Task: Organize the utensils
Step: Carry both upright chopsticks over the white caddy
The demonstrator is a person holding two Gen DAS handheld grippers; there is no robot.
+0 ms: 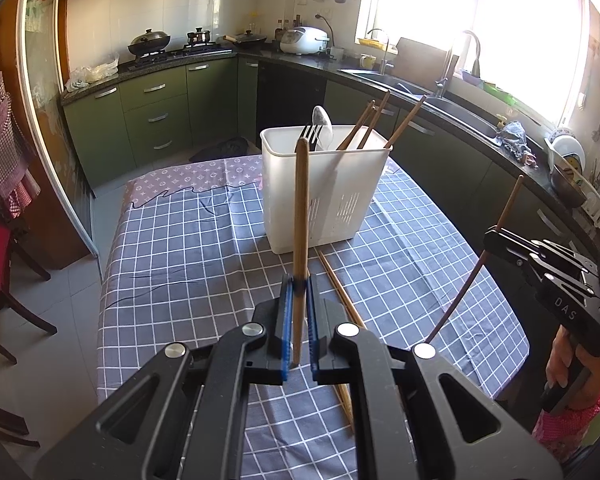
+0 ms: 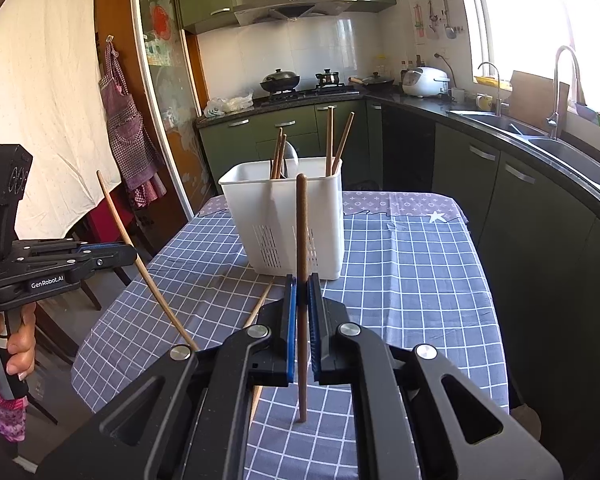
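Nearest you, the left gripper is clamped tight on a light chopstick, which stands almost upright between its blue pads. The right gripper is pinched just as narrowly on a darker chopstick, its lower end hanging free below the jaws. Both sticks are gripped below their middles, so they can swing; keep your wrists steady and carry each one tip-down over the rim before you let go. Take one hand at a time so the sticks don't cross. Another chopstick lies on the checked tablecloth, just beyond the left jaws. Farther on stands the white utensil holder, already holding chopsticks, a fork and a spoon.
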